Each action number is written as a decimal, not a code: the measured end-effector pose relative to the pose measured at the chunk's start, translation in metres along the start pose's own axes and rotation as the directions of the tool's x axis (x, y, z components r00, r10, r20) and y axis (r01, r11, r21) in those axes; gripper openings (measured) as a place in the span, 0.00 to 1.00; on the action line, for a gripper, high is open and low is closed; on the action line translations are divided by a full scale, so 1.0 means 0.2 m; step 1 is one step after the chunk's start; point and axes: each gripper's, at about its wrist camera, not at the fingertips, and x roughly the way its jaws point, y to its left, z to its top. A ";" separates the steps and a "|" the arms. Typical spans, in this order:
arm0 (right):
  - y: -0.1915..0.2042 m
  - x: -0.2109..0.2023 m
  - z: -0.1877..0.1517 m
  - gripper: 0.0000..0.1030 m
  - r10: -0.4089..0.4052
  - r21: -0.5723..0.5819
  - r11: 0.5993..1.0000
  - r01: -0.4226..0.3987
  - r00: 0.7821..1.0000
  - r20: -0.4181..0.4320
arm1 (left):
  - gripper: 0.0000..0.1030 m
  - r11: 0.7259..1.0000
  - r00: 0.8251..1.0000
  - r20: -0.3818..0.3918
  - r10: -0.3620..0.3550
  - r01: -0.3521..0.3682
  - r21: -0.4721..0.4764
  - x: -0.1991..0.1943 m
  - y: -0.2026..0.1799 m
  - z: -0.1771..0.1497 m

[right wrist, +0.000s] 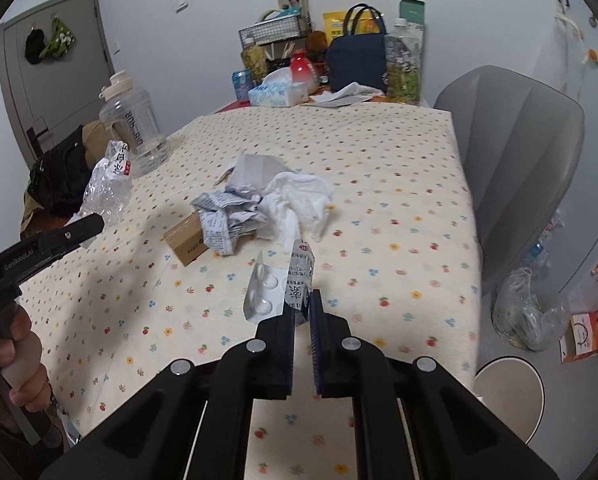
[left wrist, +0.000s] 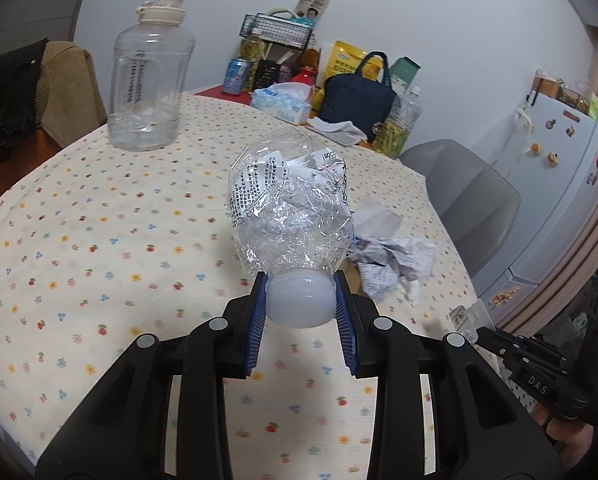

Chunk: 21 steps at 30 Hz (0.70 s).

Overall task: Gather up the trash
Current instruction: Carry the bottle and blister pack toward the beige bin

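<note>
On the tabletop (right wrist: pixel 399 184), under a cream cloth with small flower print, the remaining trash sits mid-surface: a white tissue wad (right wrist: pixel 299 200) touching a crumpled printed paper (right wrist: pixel 227 216), which lies partly over a small brown cardboard box (right wrist: pixel 187 242). A folded grey paper (right wrist: pixel 259 168) is just behind them. A grey chair (right wrist: pixel 519 152) stands at the far right edge; a large clear water jug (left wrist: pixel 149 80) stands upright toward the far left corner. Clutter (blue bag (right wrist: pixel 357 64), tissue box (right wrist: pixel 277 94)) fills the far end.

Left gripper (left wrist: pixel 301 304): angled downward over the tabletop, held above the cloth. Its fingers (left wrist: pixel 259 312) are partly closed and clamp the white cap end of a crushed clear plastic bottle (left wrist: pixel 291 208); the bottle body sticks out forward and up, clear of the surface. In the right wrist view the person's hand (right wrist: pixel 19 356) wraps the left gripper's handle at the frame's left edge.

Right gripper (right wrist: pixel 303 308): also pitched downward, above the near part of the tabletop. Fingers (right wrist: pixel 283 328) nearly together, pinching a small printed foil wrapper (right wrist: pixel 299 276) that stands up between the tips. A blister pack (right wrist: pixel 263 288) with clear bubbles sits just left of the wrapper, touching it; whether the fingers also hold it, cannot tell.
</note>
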 end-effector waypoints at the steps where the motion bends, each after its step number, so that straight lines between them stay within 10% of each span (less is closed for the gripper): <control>1: -0.03 -0.02 0.00 0.08 -0.004 0.010 1.000 0.004 1.000 0.007 | 0.31 1.000 1.000 -0.001 -0.005 0.005 0.008 0.00 -0.02 0.00; 21: -0.58 -0.32 -0.11 0.08 -0.148 0.212 0.969 0.127 0.985 0.085 | 0.31 0.967 0.987 -0.063 -0.150 0.159 0.198 0.13 -0.64 -0.02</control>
